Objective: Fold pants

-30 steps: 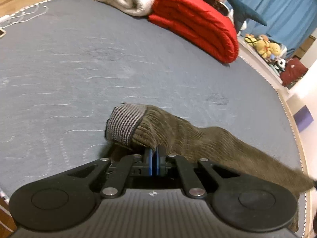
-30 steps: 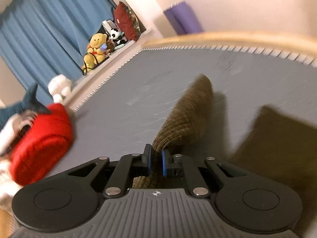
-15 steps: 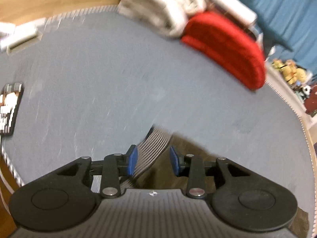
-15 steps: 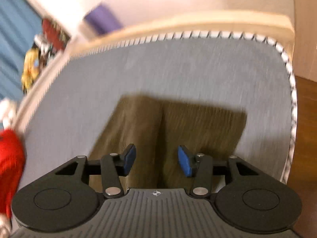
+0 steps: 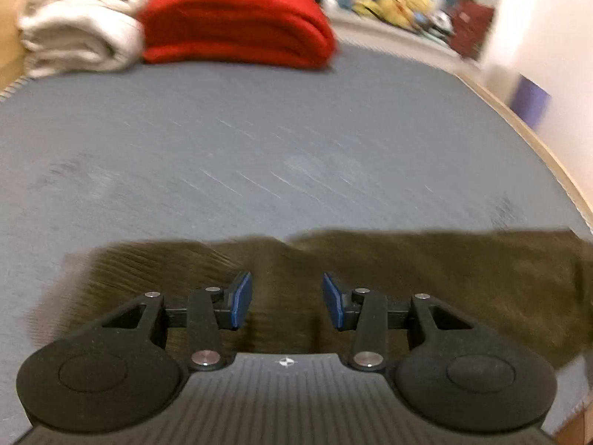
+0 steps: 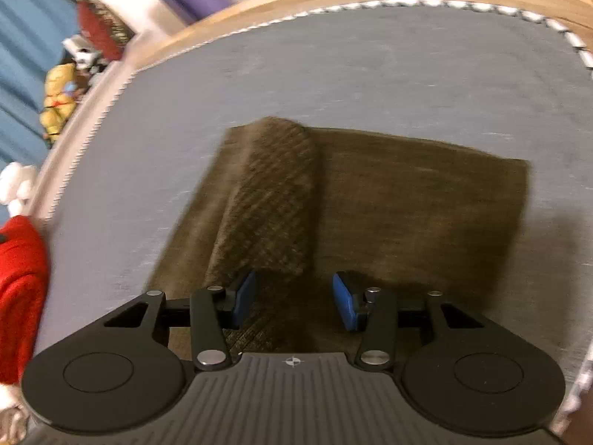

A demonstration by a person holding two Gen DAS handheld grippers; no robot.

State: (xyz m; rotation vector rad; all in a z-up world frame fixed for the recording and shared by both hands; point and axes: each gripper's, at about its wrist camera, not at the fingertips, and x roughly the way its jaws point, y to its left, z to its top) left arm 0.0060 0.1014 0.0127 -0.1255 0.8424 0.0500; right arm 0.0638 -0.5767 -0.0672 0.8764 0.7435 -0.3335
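Pants [image 6: 370, 200] show a raised fold only in right view.

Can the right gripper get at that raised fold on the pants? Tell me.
Probably yes. The right gripper is open, and the raised fold of the pants lies straight ahead of its fingers with nothing between.

A home bedroom: a grey mattress [image 5: 259, 141] in a wooden frame [image 6: 333, 11], folded red [image 5: 237, 26] and white blankets [image 5: 78, 22] at 11 o'clock, soft toys [image 6: 59, 100] by blue curtains [image 6: 22, 37] at 9 o'clock.
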